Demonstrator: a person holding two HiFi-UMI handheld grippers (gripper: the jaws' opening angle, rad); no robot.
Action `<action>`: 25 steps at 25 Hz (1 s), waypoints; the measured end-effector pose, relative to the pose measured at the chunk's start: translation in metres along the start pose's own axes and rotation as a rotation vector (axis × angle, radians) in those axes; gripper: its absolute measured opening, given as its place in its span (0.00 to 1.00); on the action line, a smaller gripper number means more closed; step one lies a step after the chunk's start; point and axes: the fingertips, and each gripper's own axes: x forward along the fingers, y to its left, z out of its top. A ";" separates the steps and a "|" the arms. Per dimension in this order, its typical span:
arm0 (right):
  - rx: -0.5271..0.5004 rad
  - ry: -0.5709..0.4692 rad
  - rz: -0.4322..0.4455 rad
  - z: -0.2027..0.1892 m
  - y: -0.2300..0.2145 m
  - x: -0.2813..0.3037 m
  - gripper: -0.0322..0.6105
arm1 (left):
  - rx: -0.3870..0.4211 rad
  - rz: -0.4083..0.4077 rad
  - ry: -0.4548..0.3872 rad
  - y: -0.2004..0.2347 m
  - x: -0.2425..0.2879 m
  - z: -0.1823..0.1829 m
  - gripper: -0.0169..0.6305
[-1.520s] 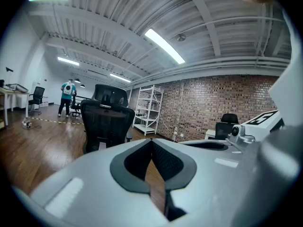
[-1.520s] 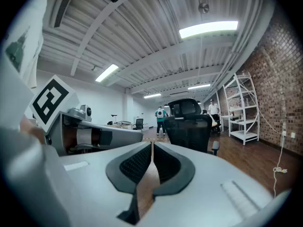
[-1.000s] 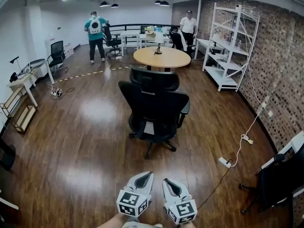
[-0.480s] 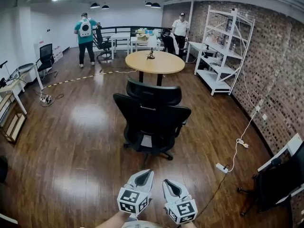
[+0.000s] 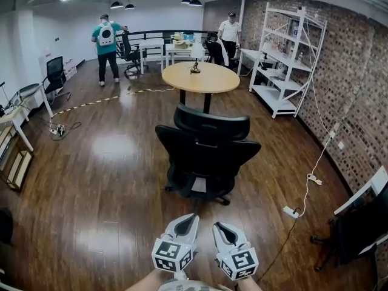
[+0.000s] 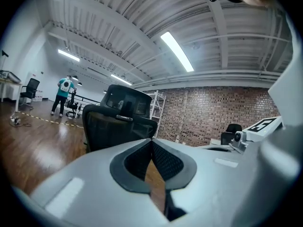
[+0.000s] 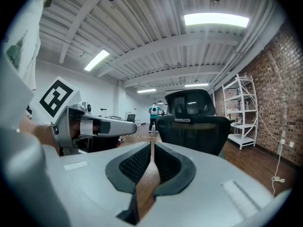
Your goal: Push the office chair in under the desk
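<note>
The left gripper and right gripper are hanging shut and empty, short of the chair, which is standing near the round table, so pressing both evenly against its backrest is looking wisest.

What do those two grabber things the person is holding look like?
The left gripper and the right gripper are smooth, rounded shells of pale grey plastic. Black bumpy pads line the jaws. Each one carries a white cube printed with black square markers.
</note>
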 end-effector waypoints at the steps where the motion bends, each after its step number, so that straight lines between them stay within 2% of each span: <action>1: 0.000 0.000 0.006 0.001 0.007 0.007 0.07 | 0.002 -0.001 0.002 0.007 -0.002 0.002 0.05; 9: -0.004 0.002 0.001 0.005 0.020 0.040 0.08 | 0.002 -0.020 0.020 0.040 -0.002 0.005 0.05; 19: -0.011 -0.011 0.000 0.015 0.001 0.068 0.09 | -0.007 -0.018 0.025 0.062 0.020 0.011 0.05; 25: -0.016 -0.046 0.022 0.027 -0.020 0.098 0.09 | 0.023 -0.003 0.016 0.079 0.053 0.025 0.05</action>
